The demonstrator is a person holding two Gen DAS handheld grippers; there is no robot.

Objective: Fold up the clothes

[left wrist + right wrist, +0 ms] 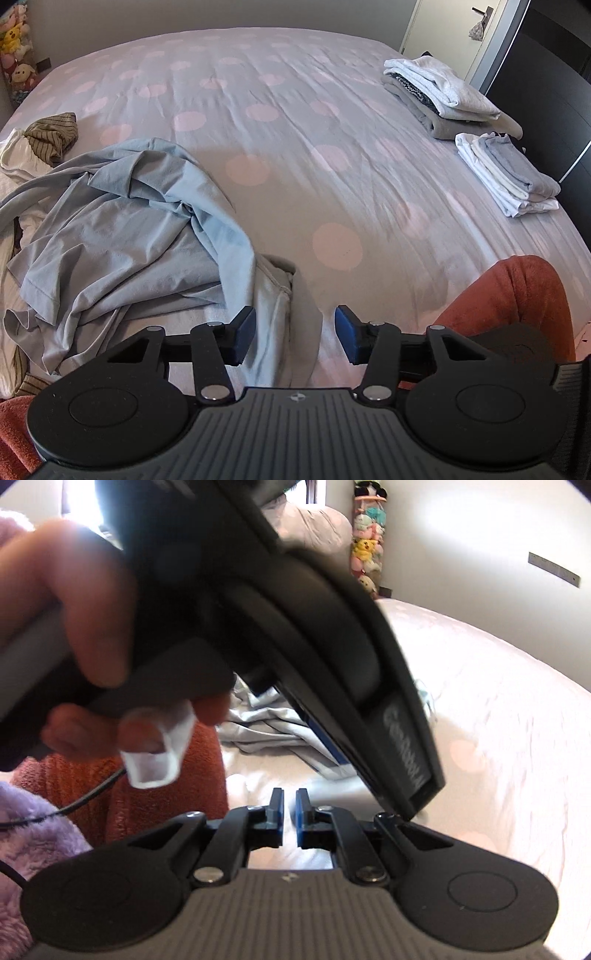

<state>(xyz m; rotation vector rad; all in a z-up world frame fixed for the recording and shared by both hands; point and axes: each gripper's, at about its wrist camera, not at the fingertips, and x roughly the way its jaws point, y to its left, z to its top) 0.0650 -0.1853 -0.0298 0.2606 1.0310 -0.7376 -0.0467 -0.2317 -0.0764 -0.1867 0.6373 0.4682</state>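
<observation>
Blue-grey shirt [122, 236] | hem between left tool [295, 338] pads, seemingly unclamped

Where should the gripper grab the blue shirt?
Probably the hemmed edge of the blue shirt lying just ahead of the left gripper, coming from above. That edge lies flat and free on the bed, while the rest is bunched up.

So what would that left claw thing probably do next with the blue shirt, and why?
Probably close the left gripper on the edge of the light blue shirt. A strip of the shirt already lies between its open pads, which do not yet press on it, and the shirt is still crumpled on the bed. The right gripper is shut and empty.
</observation>
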